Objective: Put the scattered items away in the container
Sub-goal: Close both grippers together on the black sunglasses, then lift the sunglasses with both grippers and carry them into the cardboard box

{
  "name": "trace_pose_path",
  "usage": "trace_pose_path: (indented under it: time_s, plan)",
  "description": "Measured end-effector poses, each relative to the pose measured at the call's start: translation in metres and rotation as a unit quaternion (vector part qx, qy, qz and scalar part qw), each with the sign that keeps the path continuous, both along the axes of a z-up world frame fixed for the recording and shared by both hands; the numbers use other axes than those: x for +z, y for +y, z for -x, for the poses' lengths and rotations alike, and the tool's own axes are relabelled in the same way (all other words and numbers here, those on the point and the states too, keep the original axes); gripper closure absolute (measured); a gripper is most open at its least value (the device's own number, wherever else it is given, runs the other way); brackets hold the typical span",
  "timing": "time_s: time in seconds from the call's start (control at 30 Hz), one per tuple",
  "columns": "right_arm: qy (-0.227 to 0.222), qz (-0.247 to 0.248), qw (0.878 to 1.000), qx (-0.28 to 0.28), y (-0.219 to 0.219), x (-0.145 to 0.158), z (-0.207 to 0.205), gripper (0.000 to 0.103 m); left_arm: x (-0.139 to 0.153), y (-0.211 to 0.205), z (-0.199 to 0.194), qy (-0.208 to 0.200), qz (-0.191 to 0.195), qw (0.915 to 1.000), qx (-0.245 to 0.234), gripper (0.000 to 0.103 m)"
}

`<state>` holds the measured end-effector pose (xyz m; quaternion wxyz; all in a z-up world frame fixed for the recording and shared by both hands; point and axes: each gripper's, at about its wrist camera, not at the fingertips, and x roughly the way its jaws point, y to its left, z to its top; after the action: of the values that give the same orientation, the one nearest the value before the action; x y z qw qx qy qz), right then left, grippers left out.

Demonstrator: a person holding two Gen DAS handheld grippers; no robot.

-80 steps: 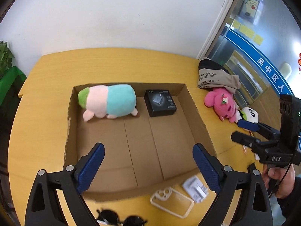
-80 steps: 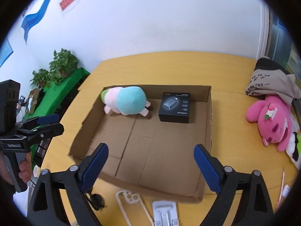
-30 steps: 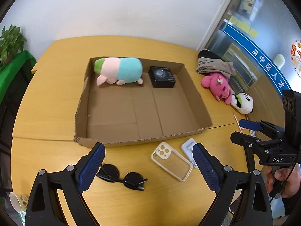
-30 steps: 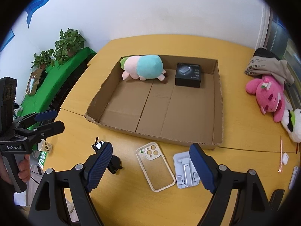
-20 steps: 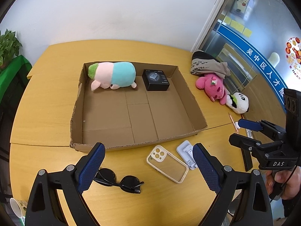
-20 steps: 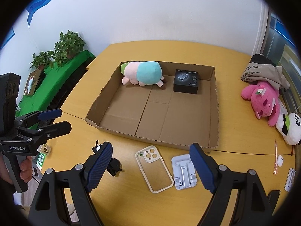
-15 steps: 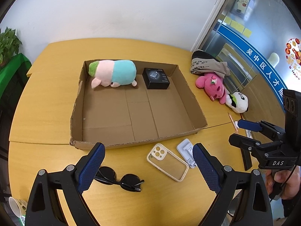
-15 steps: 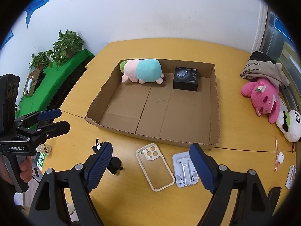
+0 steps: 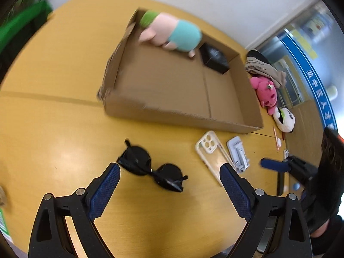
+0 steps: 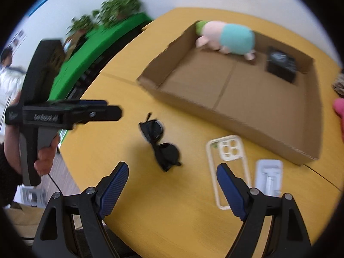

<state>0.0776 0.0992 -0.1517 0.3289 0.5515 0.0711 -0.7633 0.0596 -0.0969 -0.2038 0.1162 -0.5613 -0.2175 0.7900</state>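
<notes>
Lowering the left gripper, jaws wide and empty, squarely over the thin glossy black sunglasses lying on the smooth worktop before the cardboard box, pinching the bridge, while keeping the right gripper, also wide and empty, clear.

Blue wall band: Chinese characters, seemingly blurred.
</notes>
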Motion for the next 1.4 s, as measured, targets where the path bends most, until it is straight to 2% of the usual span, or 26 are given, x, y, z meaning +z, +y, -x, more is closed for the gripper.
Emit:
trace_pose_path:
  time_s: [0.17,0.37,0.43,0.5,0.6,0.63,0.7,0.77,0.8,0.83,1.07,1.1,1.13,1.17,1.2,1.4]
  plan:
    - [-0.003,0.0,0.998,0.066,-0.044,-0.043,0.002,0.019,-0.047,-0.009,0.009,-0.033,-0.054,0.9978,0.022,0.008]
    - [-0.013,-0.017,0.993,0.117,-0.076,-0.088,0.021,0.019,-0.085,-0.018,0.022,-0.061,-0.074,0.9945,0.041,0.01]
    - [-0.019,-0.021,0.991,0.13,-0.085,-0.103,0.026,0.019,-0.094,-0.019,0.025,-0.068,-0.082,0.9933,0.044,0.013]
    - [-0.025,-0.035,0.99,0.137,-0.091,-0.115,0.028,0.02,-0.103,-0.018,0.027,-0.078,-0.085,0.9925,0.042,0.023]
    - [-0.031,-0.054,0.987,0.145,-0.095,-0.13,0.025,0.023,-0.107,-0.015,0.028,-0.076,-0.093,0.9922,0.033,0.033]
    - [-0.028,-0.057,0.987,0.147,-0.095,-0.131,0.023,0.026,-0.108,-0.014,0.028,-0.076,-0.093,0.9923,0.03,0.035]
    - [-0.015,-0.06,0.987,0.148,-0.095,-0.13,0.019,0.028,-0.11,-0.012,0.029,-0.079,-0.096,0.992,0.023,0.05]
    - [-0.011,-0.064,0.989,0.137,-0.094,-0.128,0.019,0.035,-0.114,-0.01,0.03,-0.089,-0.102,0.9905,0.02,0.064]
    - [-0.01,-0.064,0.989,0.13,-0.093,-0.128,0.02,0.045,-0.115,-0.007,0.031,-0.093,-0.107,0.9898,0.016,0.067]
    - [-0.01,-0.064,0.99,0.122,-0.092,-0.127,0.021,0.06,-0.116,-0.005,0.032,-0.095,-0.11,0.9894,0.012,0.067]
    - [-0.036,-0.042,0.994,0.09,-0.082,-0.123,0.021,0.071,-0.117,0.011,0.031,-0.107,-0.106,0.9885,-0.009,0.07]
    - [-0.037,-0.036,0.995,0.087,-0.081,-0.121,0.02,0.074,-0.117,0.013,0.03,-0.109,-0.108,0.9881,-0.012,0.073]
    - [-0.039,-0.026,0.995,0.083,-0.078,-0.118,0.02,0.086,-0.116,0.015,0.03,-0.11,-0.111,0.9876,-0.015,0.076]
    - [-0.04,-0.017,0.996,0.079,-0.076,-0.115,0.02,0.087,-0.115,0.016,0.029,-0.11,-0.116,0.9869,-0.016,0.089]
    - [-0.041,-0.013,0.996,0.075,-0.074,-0.113,0.02,0.089,-0.112,0.016,0.029,-0.109,-0.124,0.9861,-0.017,0.094]
    - [-0.047,0.006,0.997,0.059,-0.061,-0.104,0.023,0.092,-0.102,0.021,0.028,-0.106,-0.121,0.9866,-0.027,0.094]
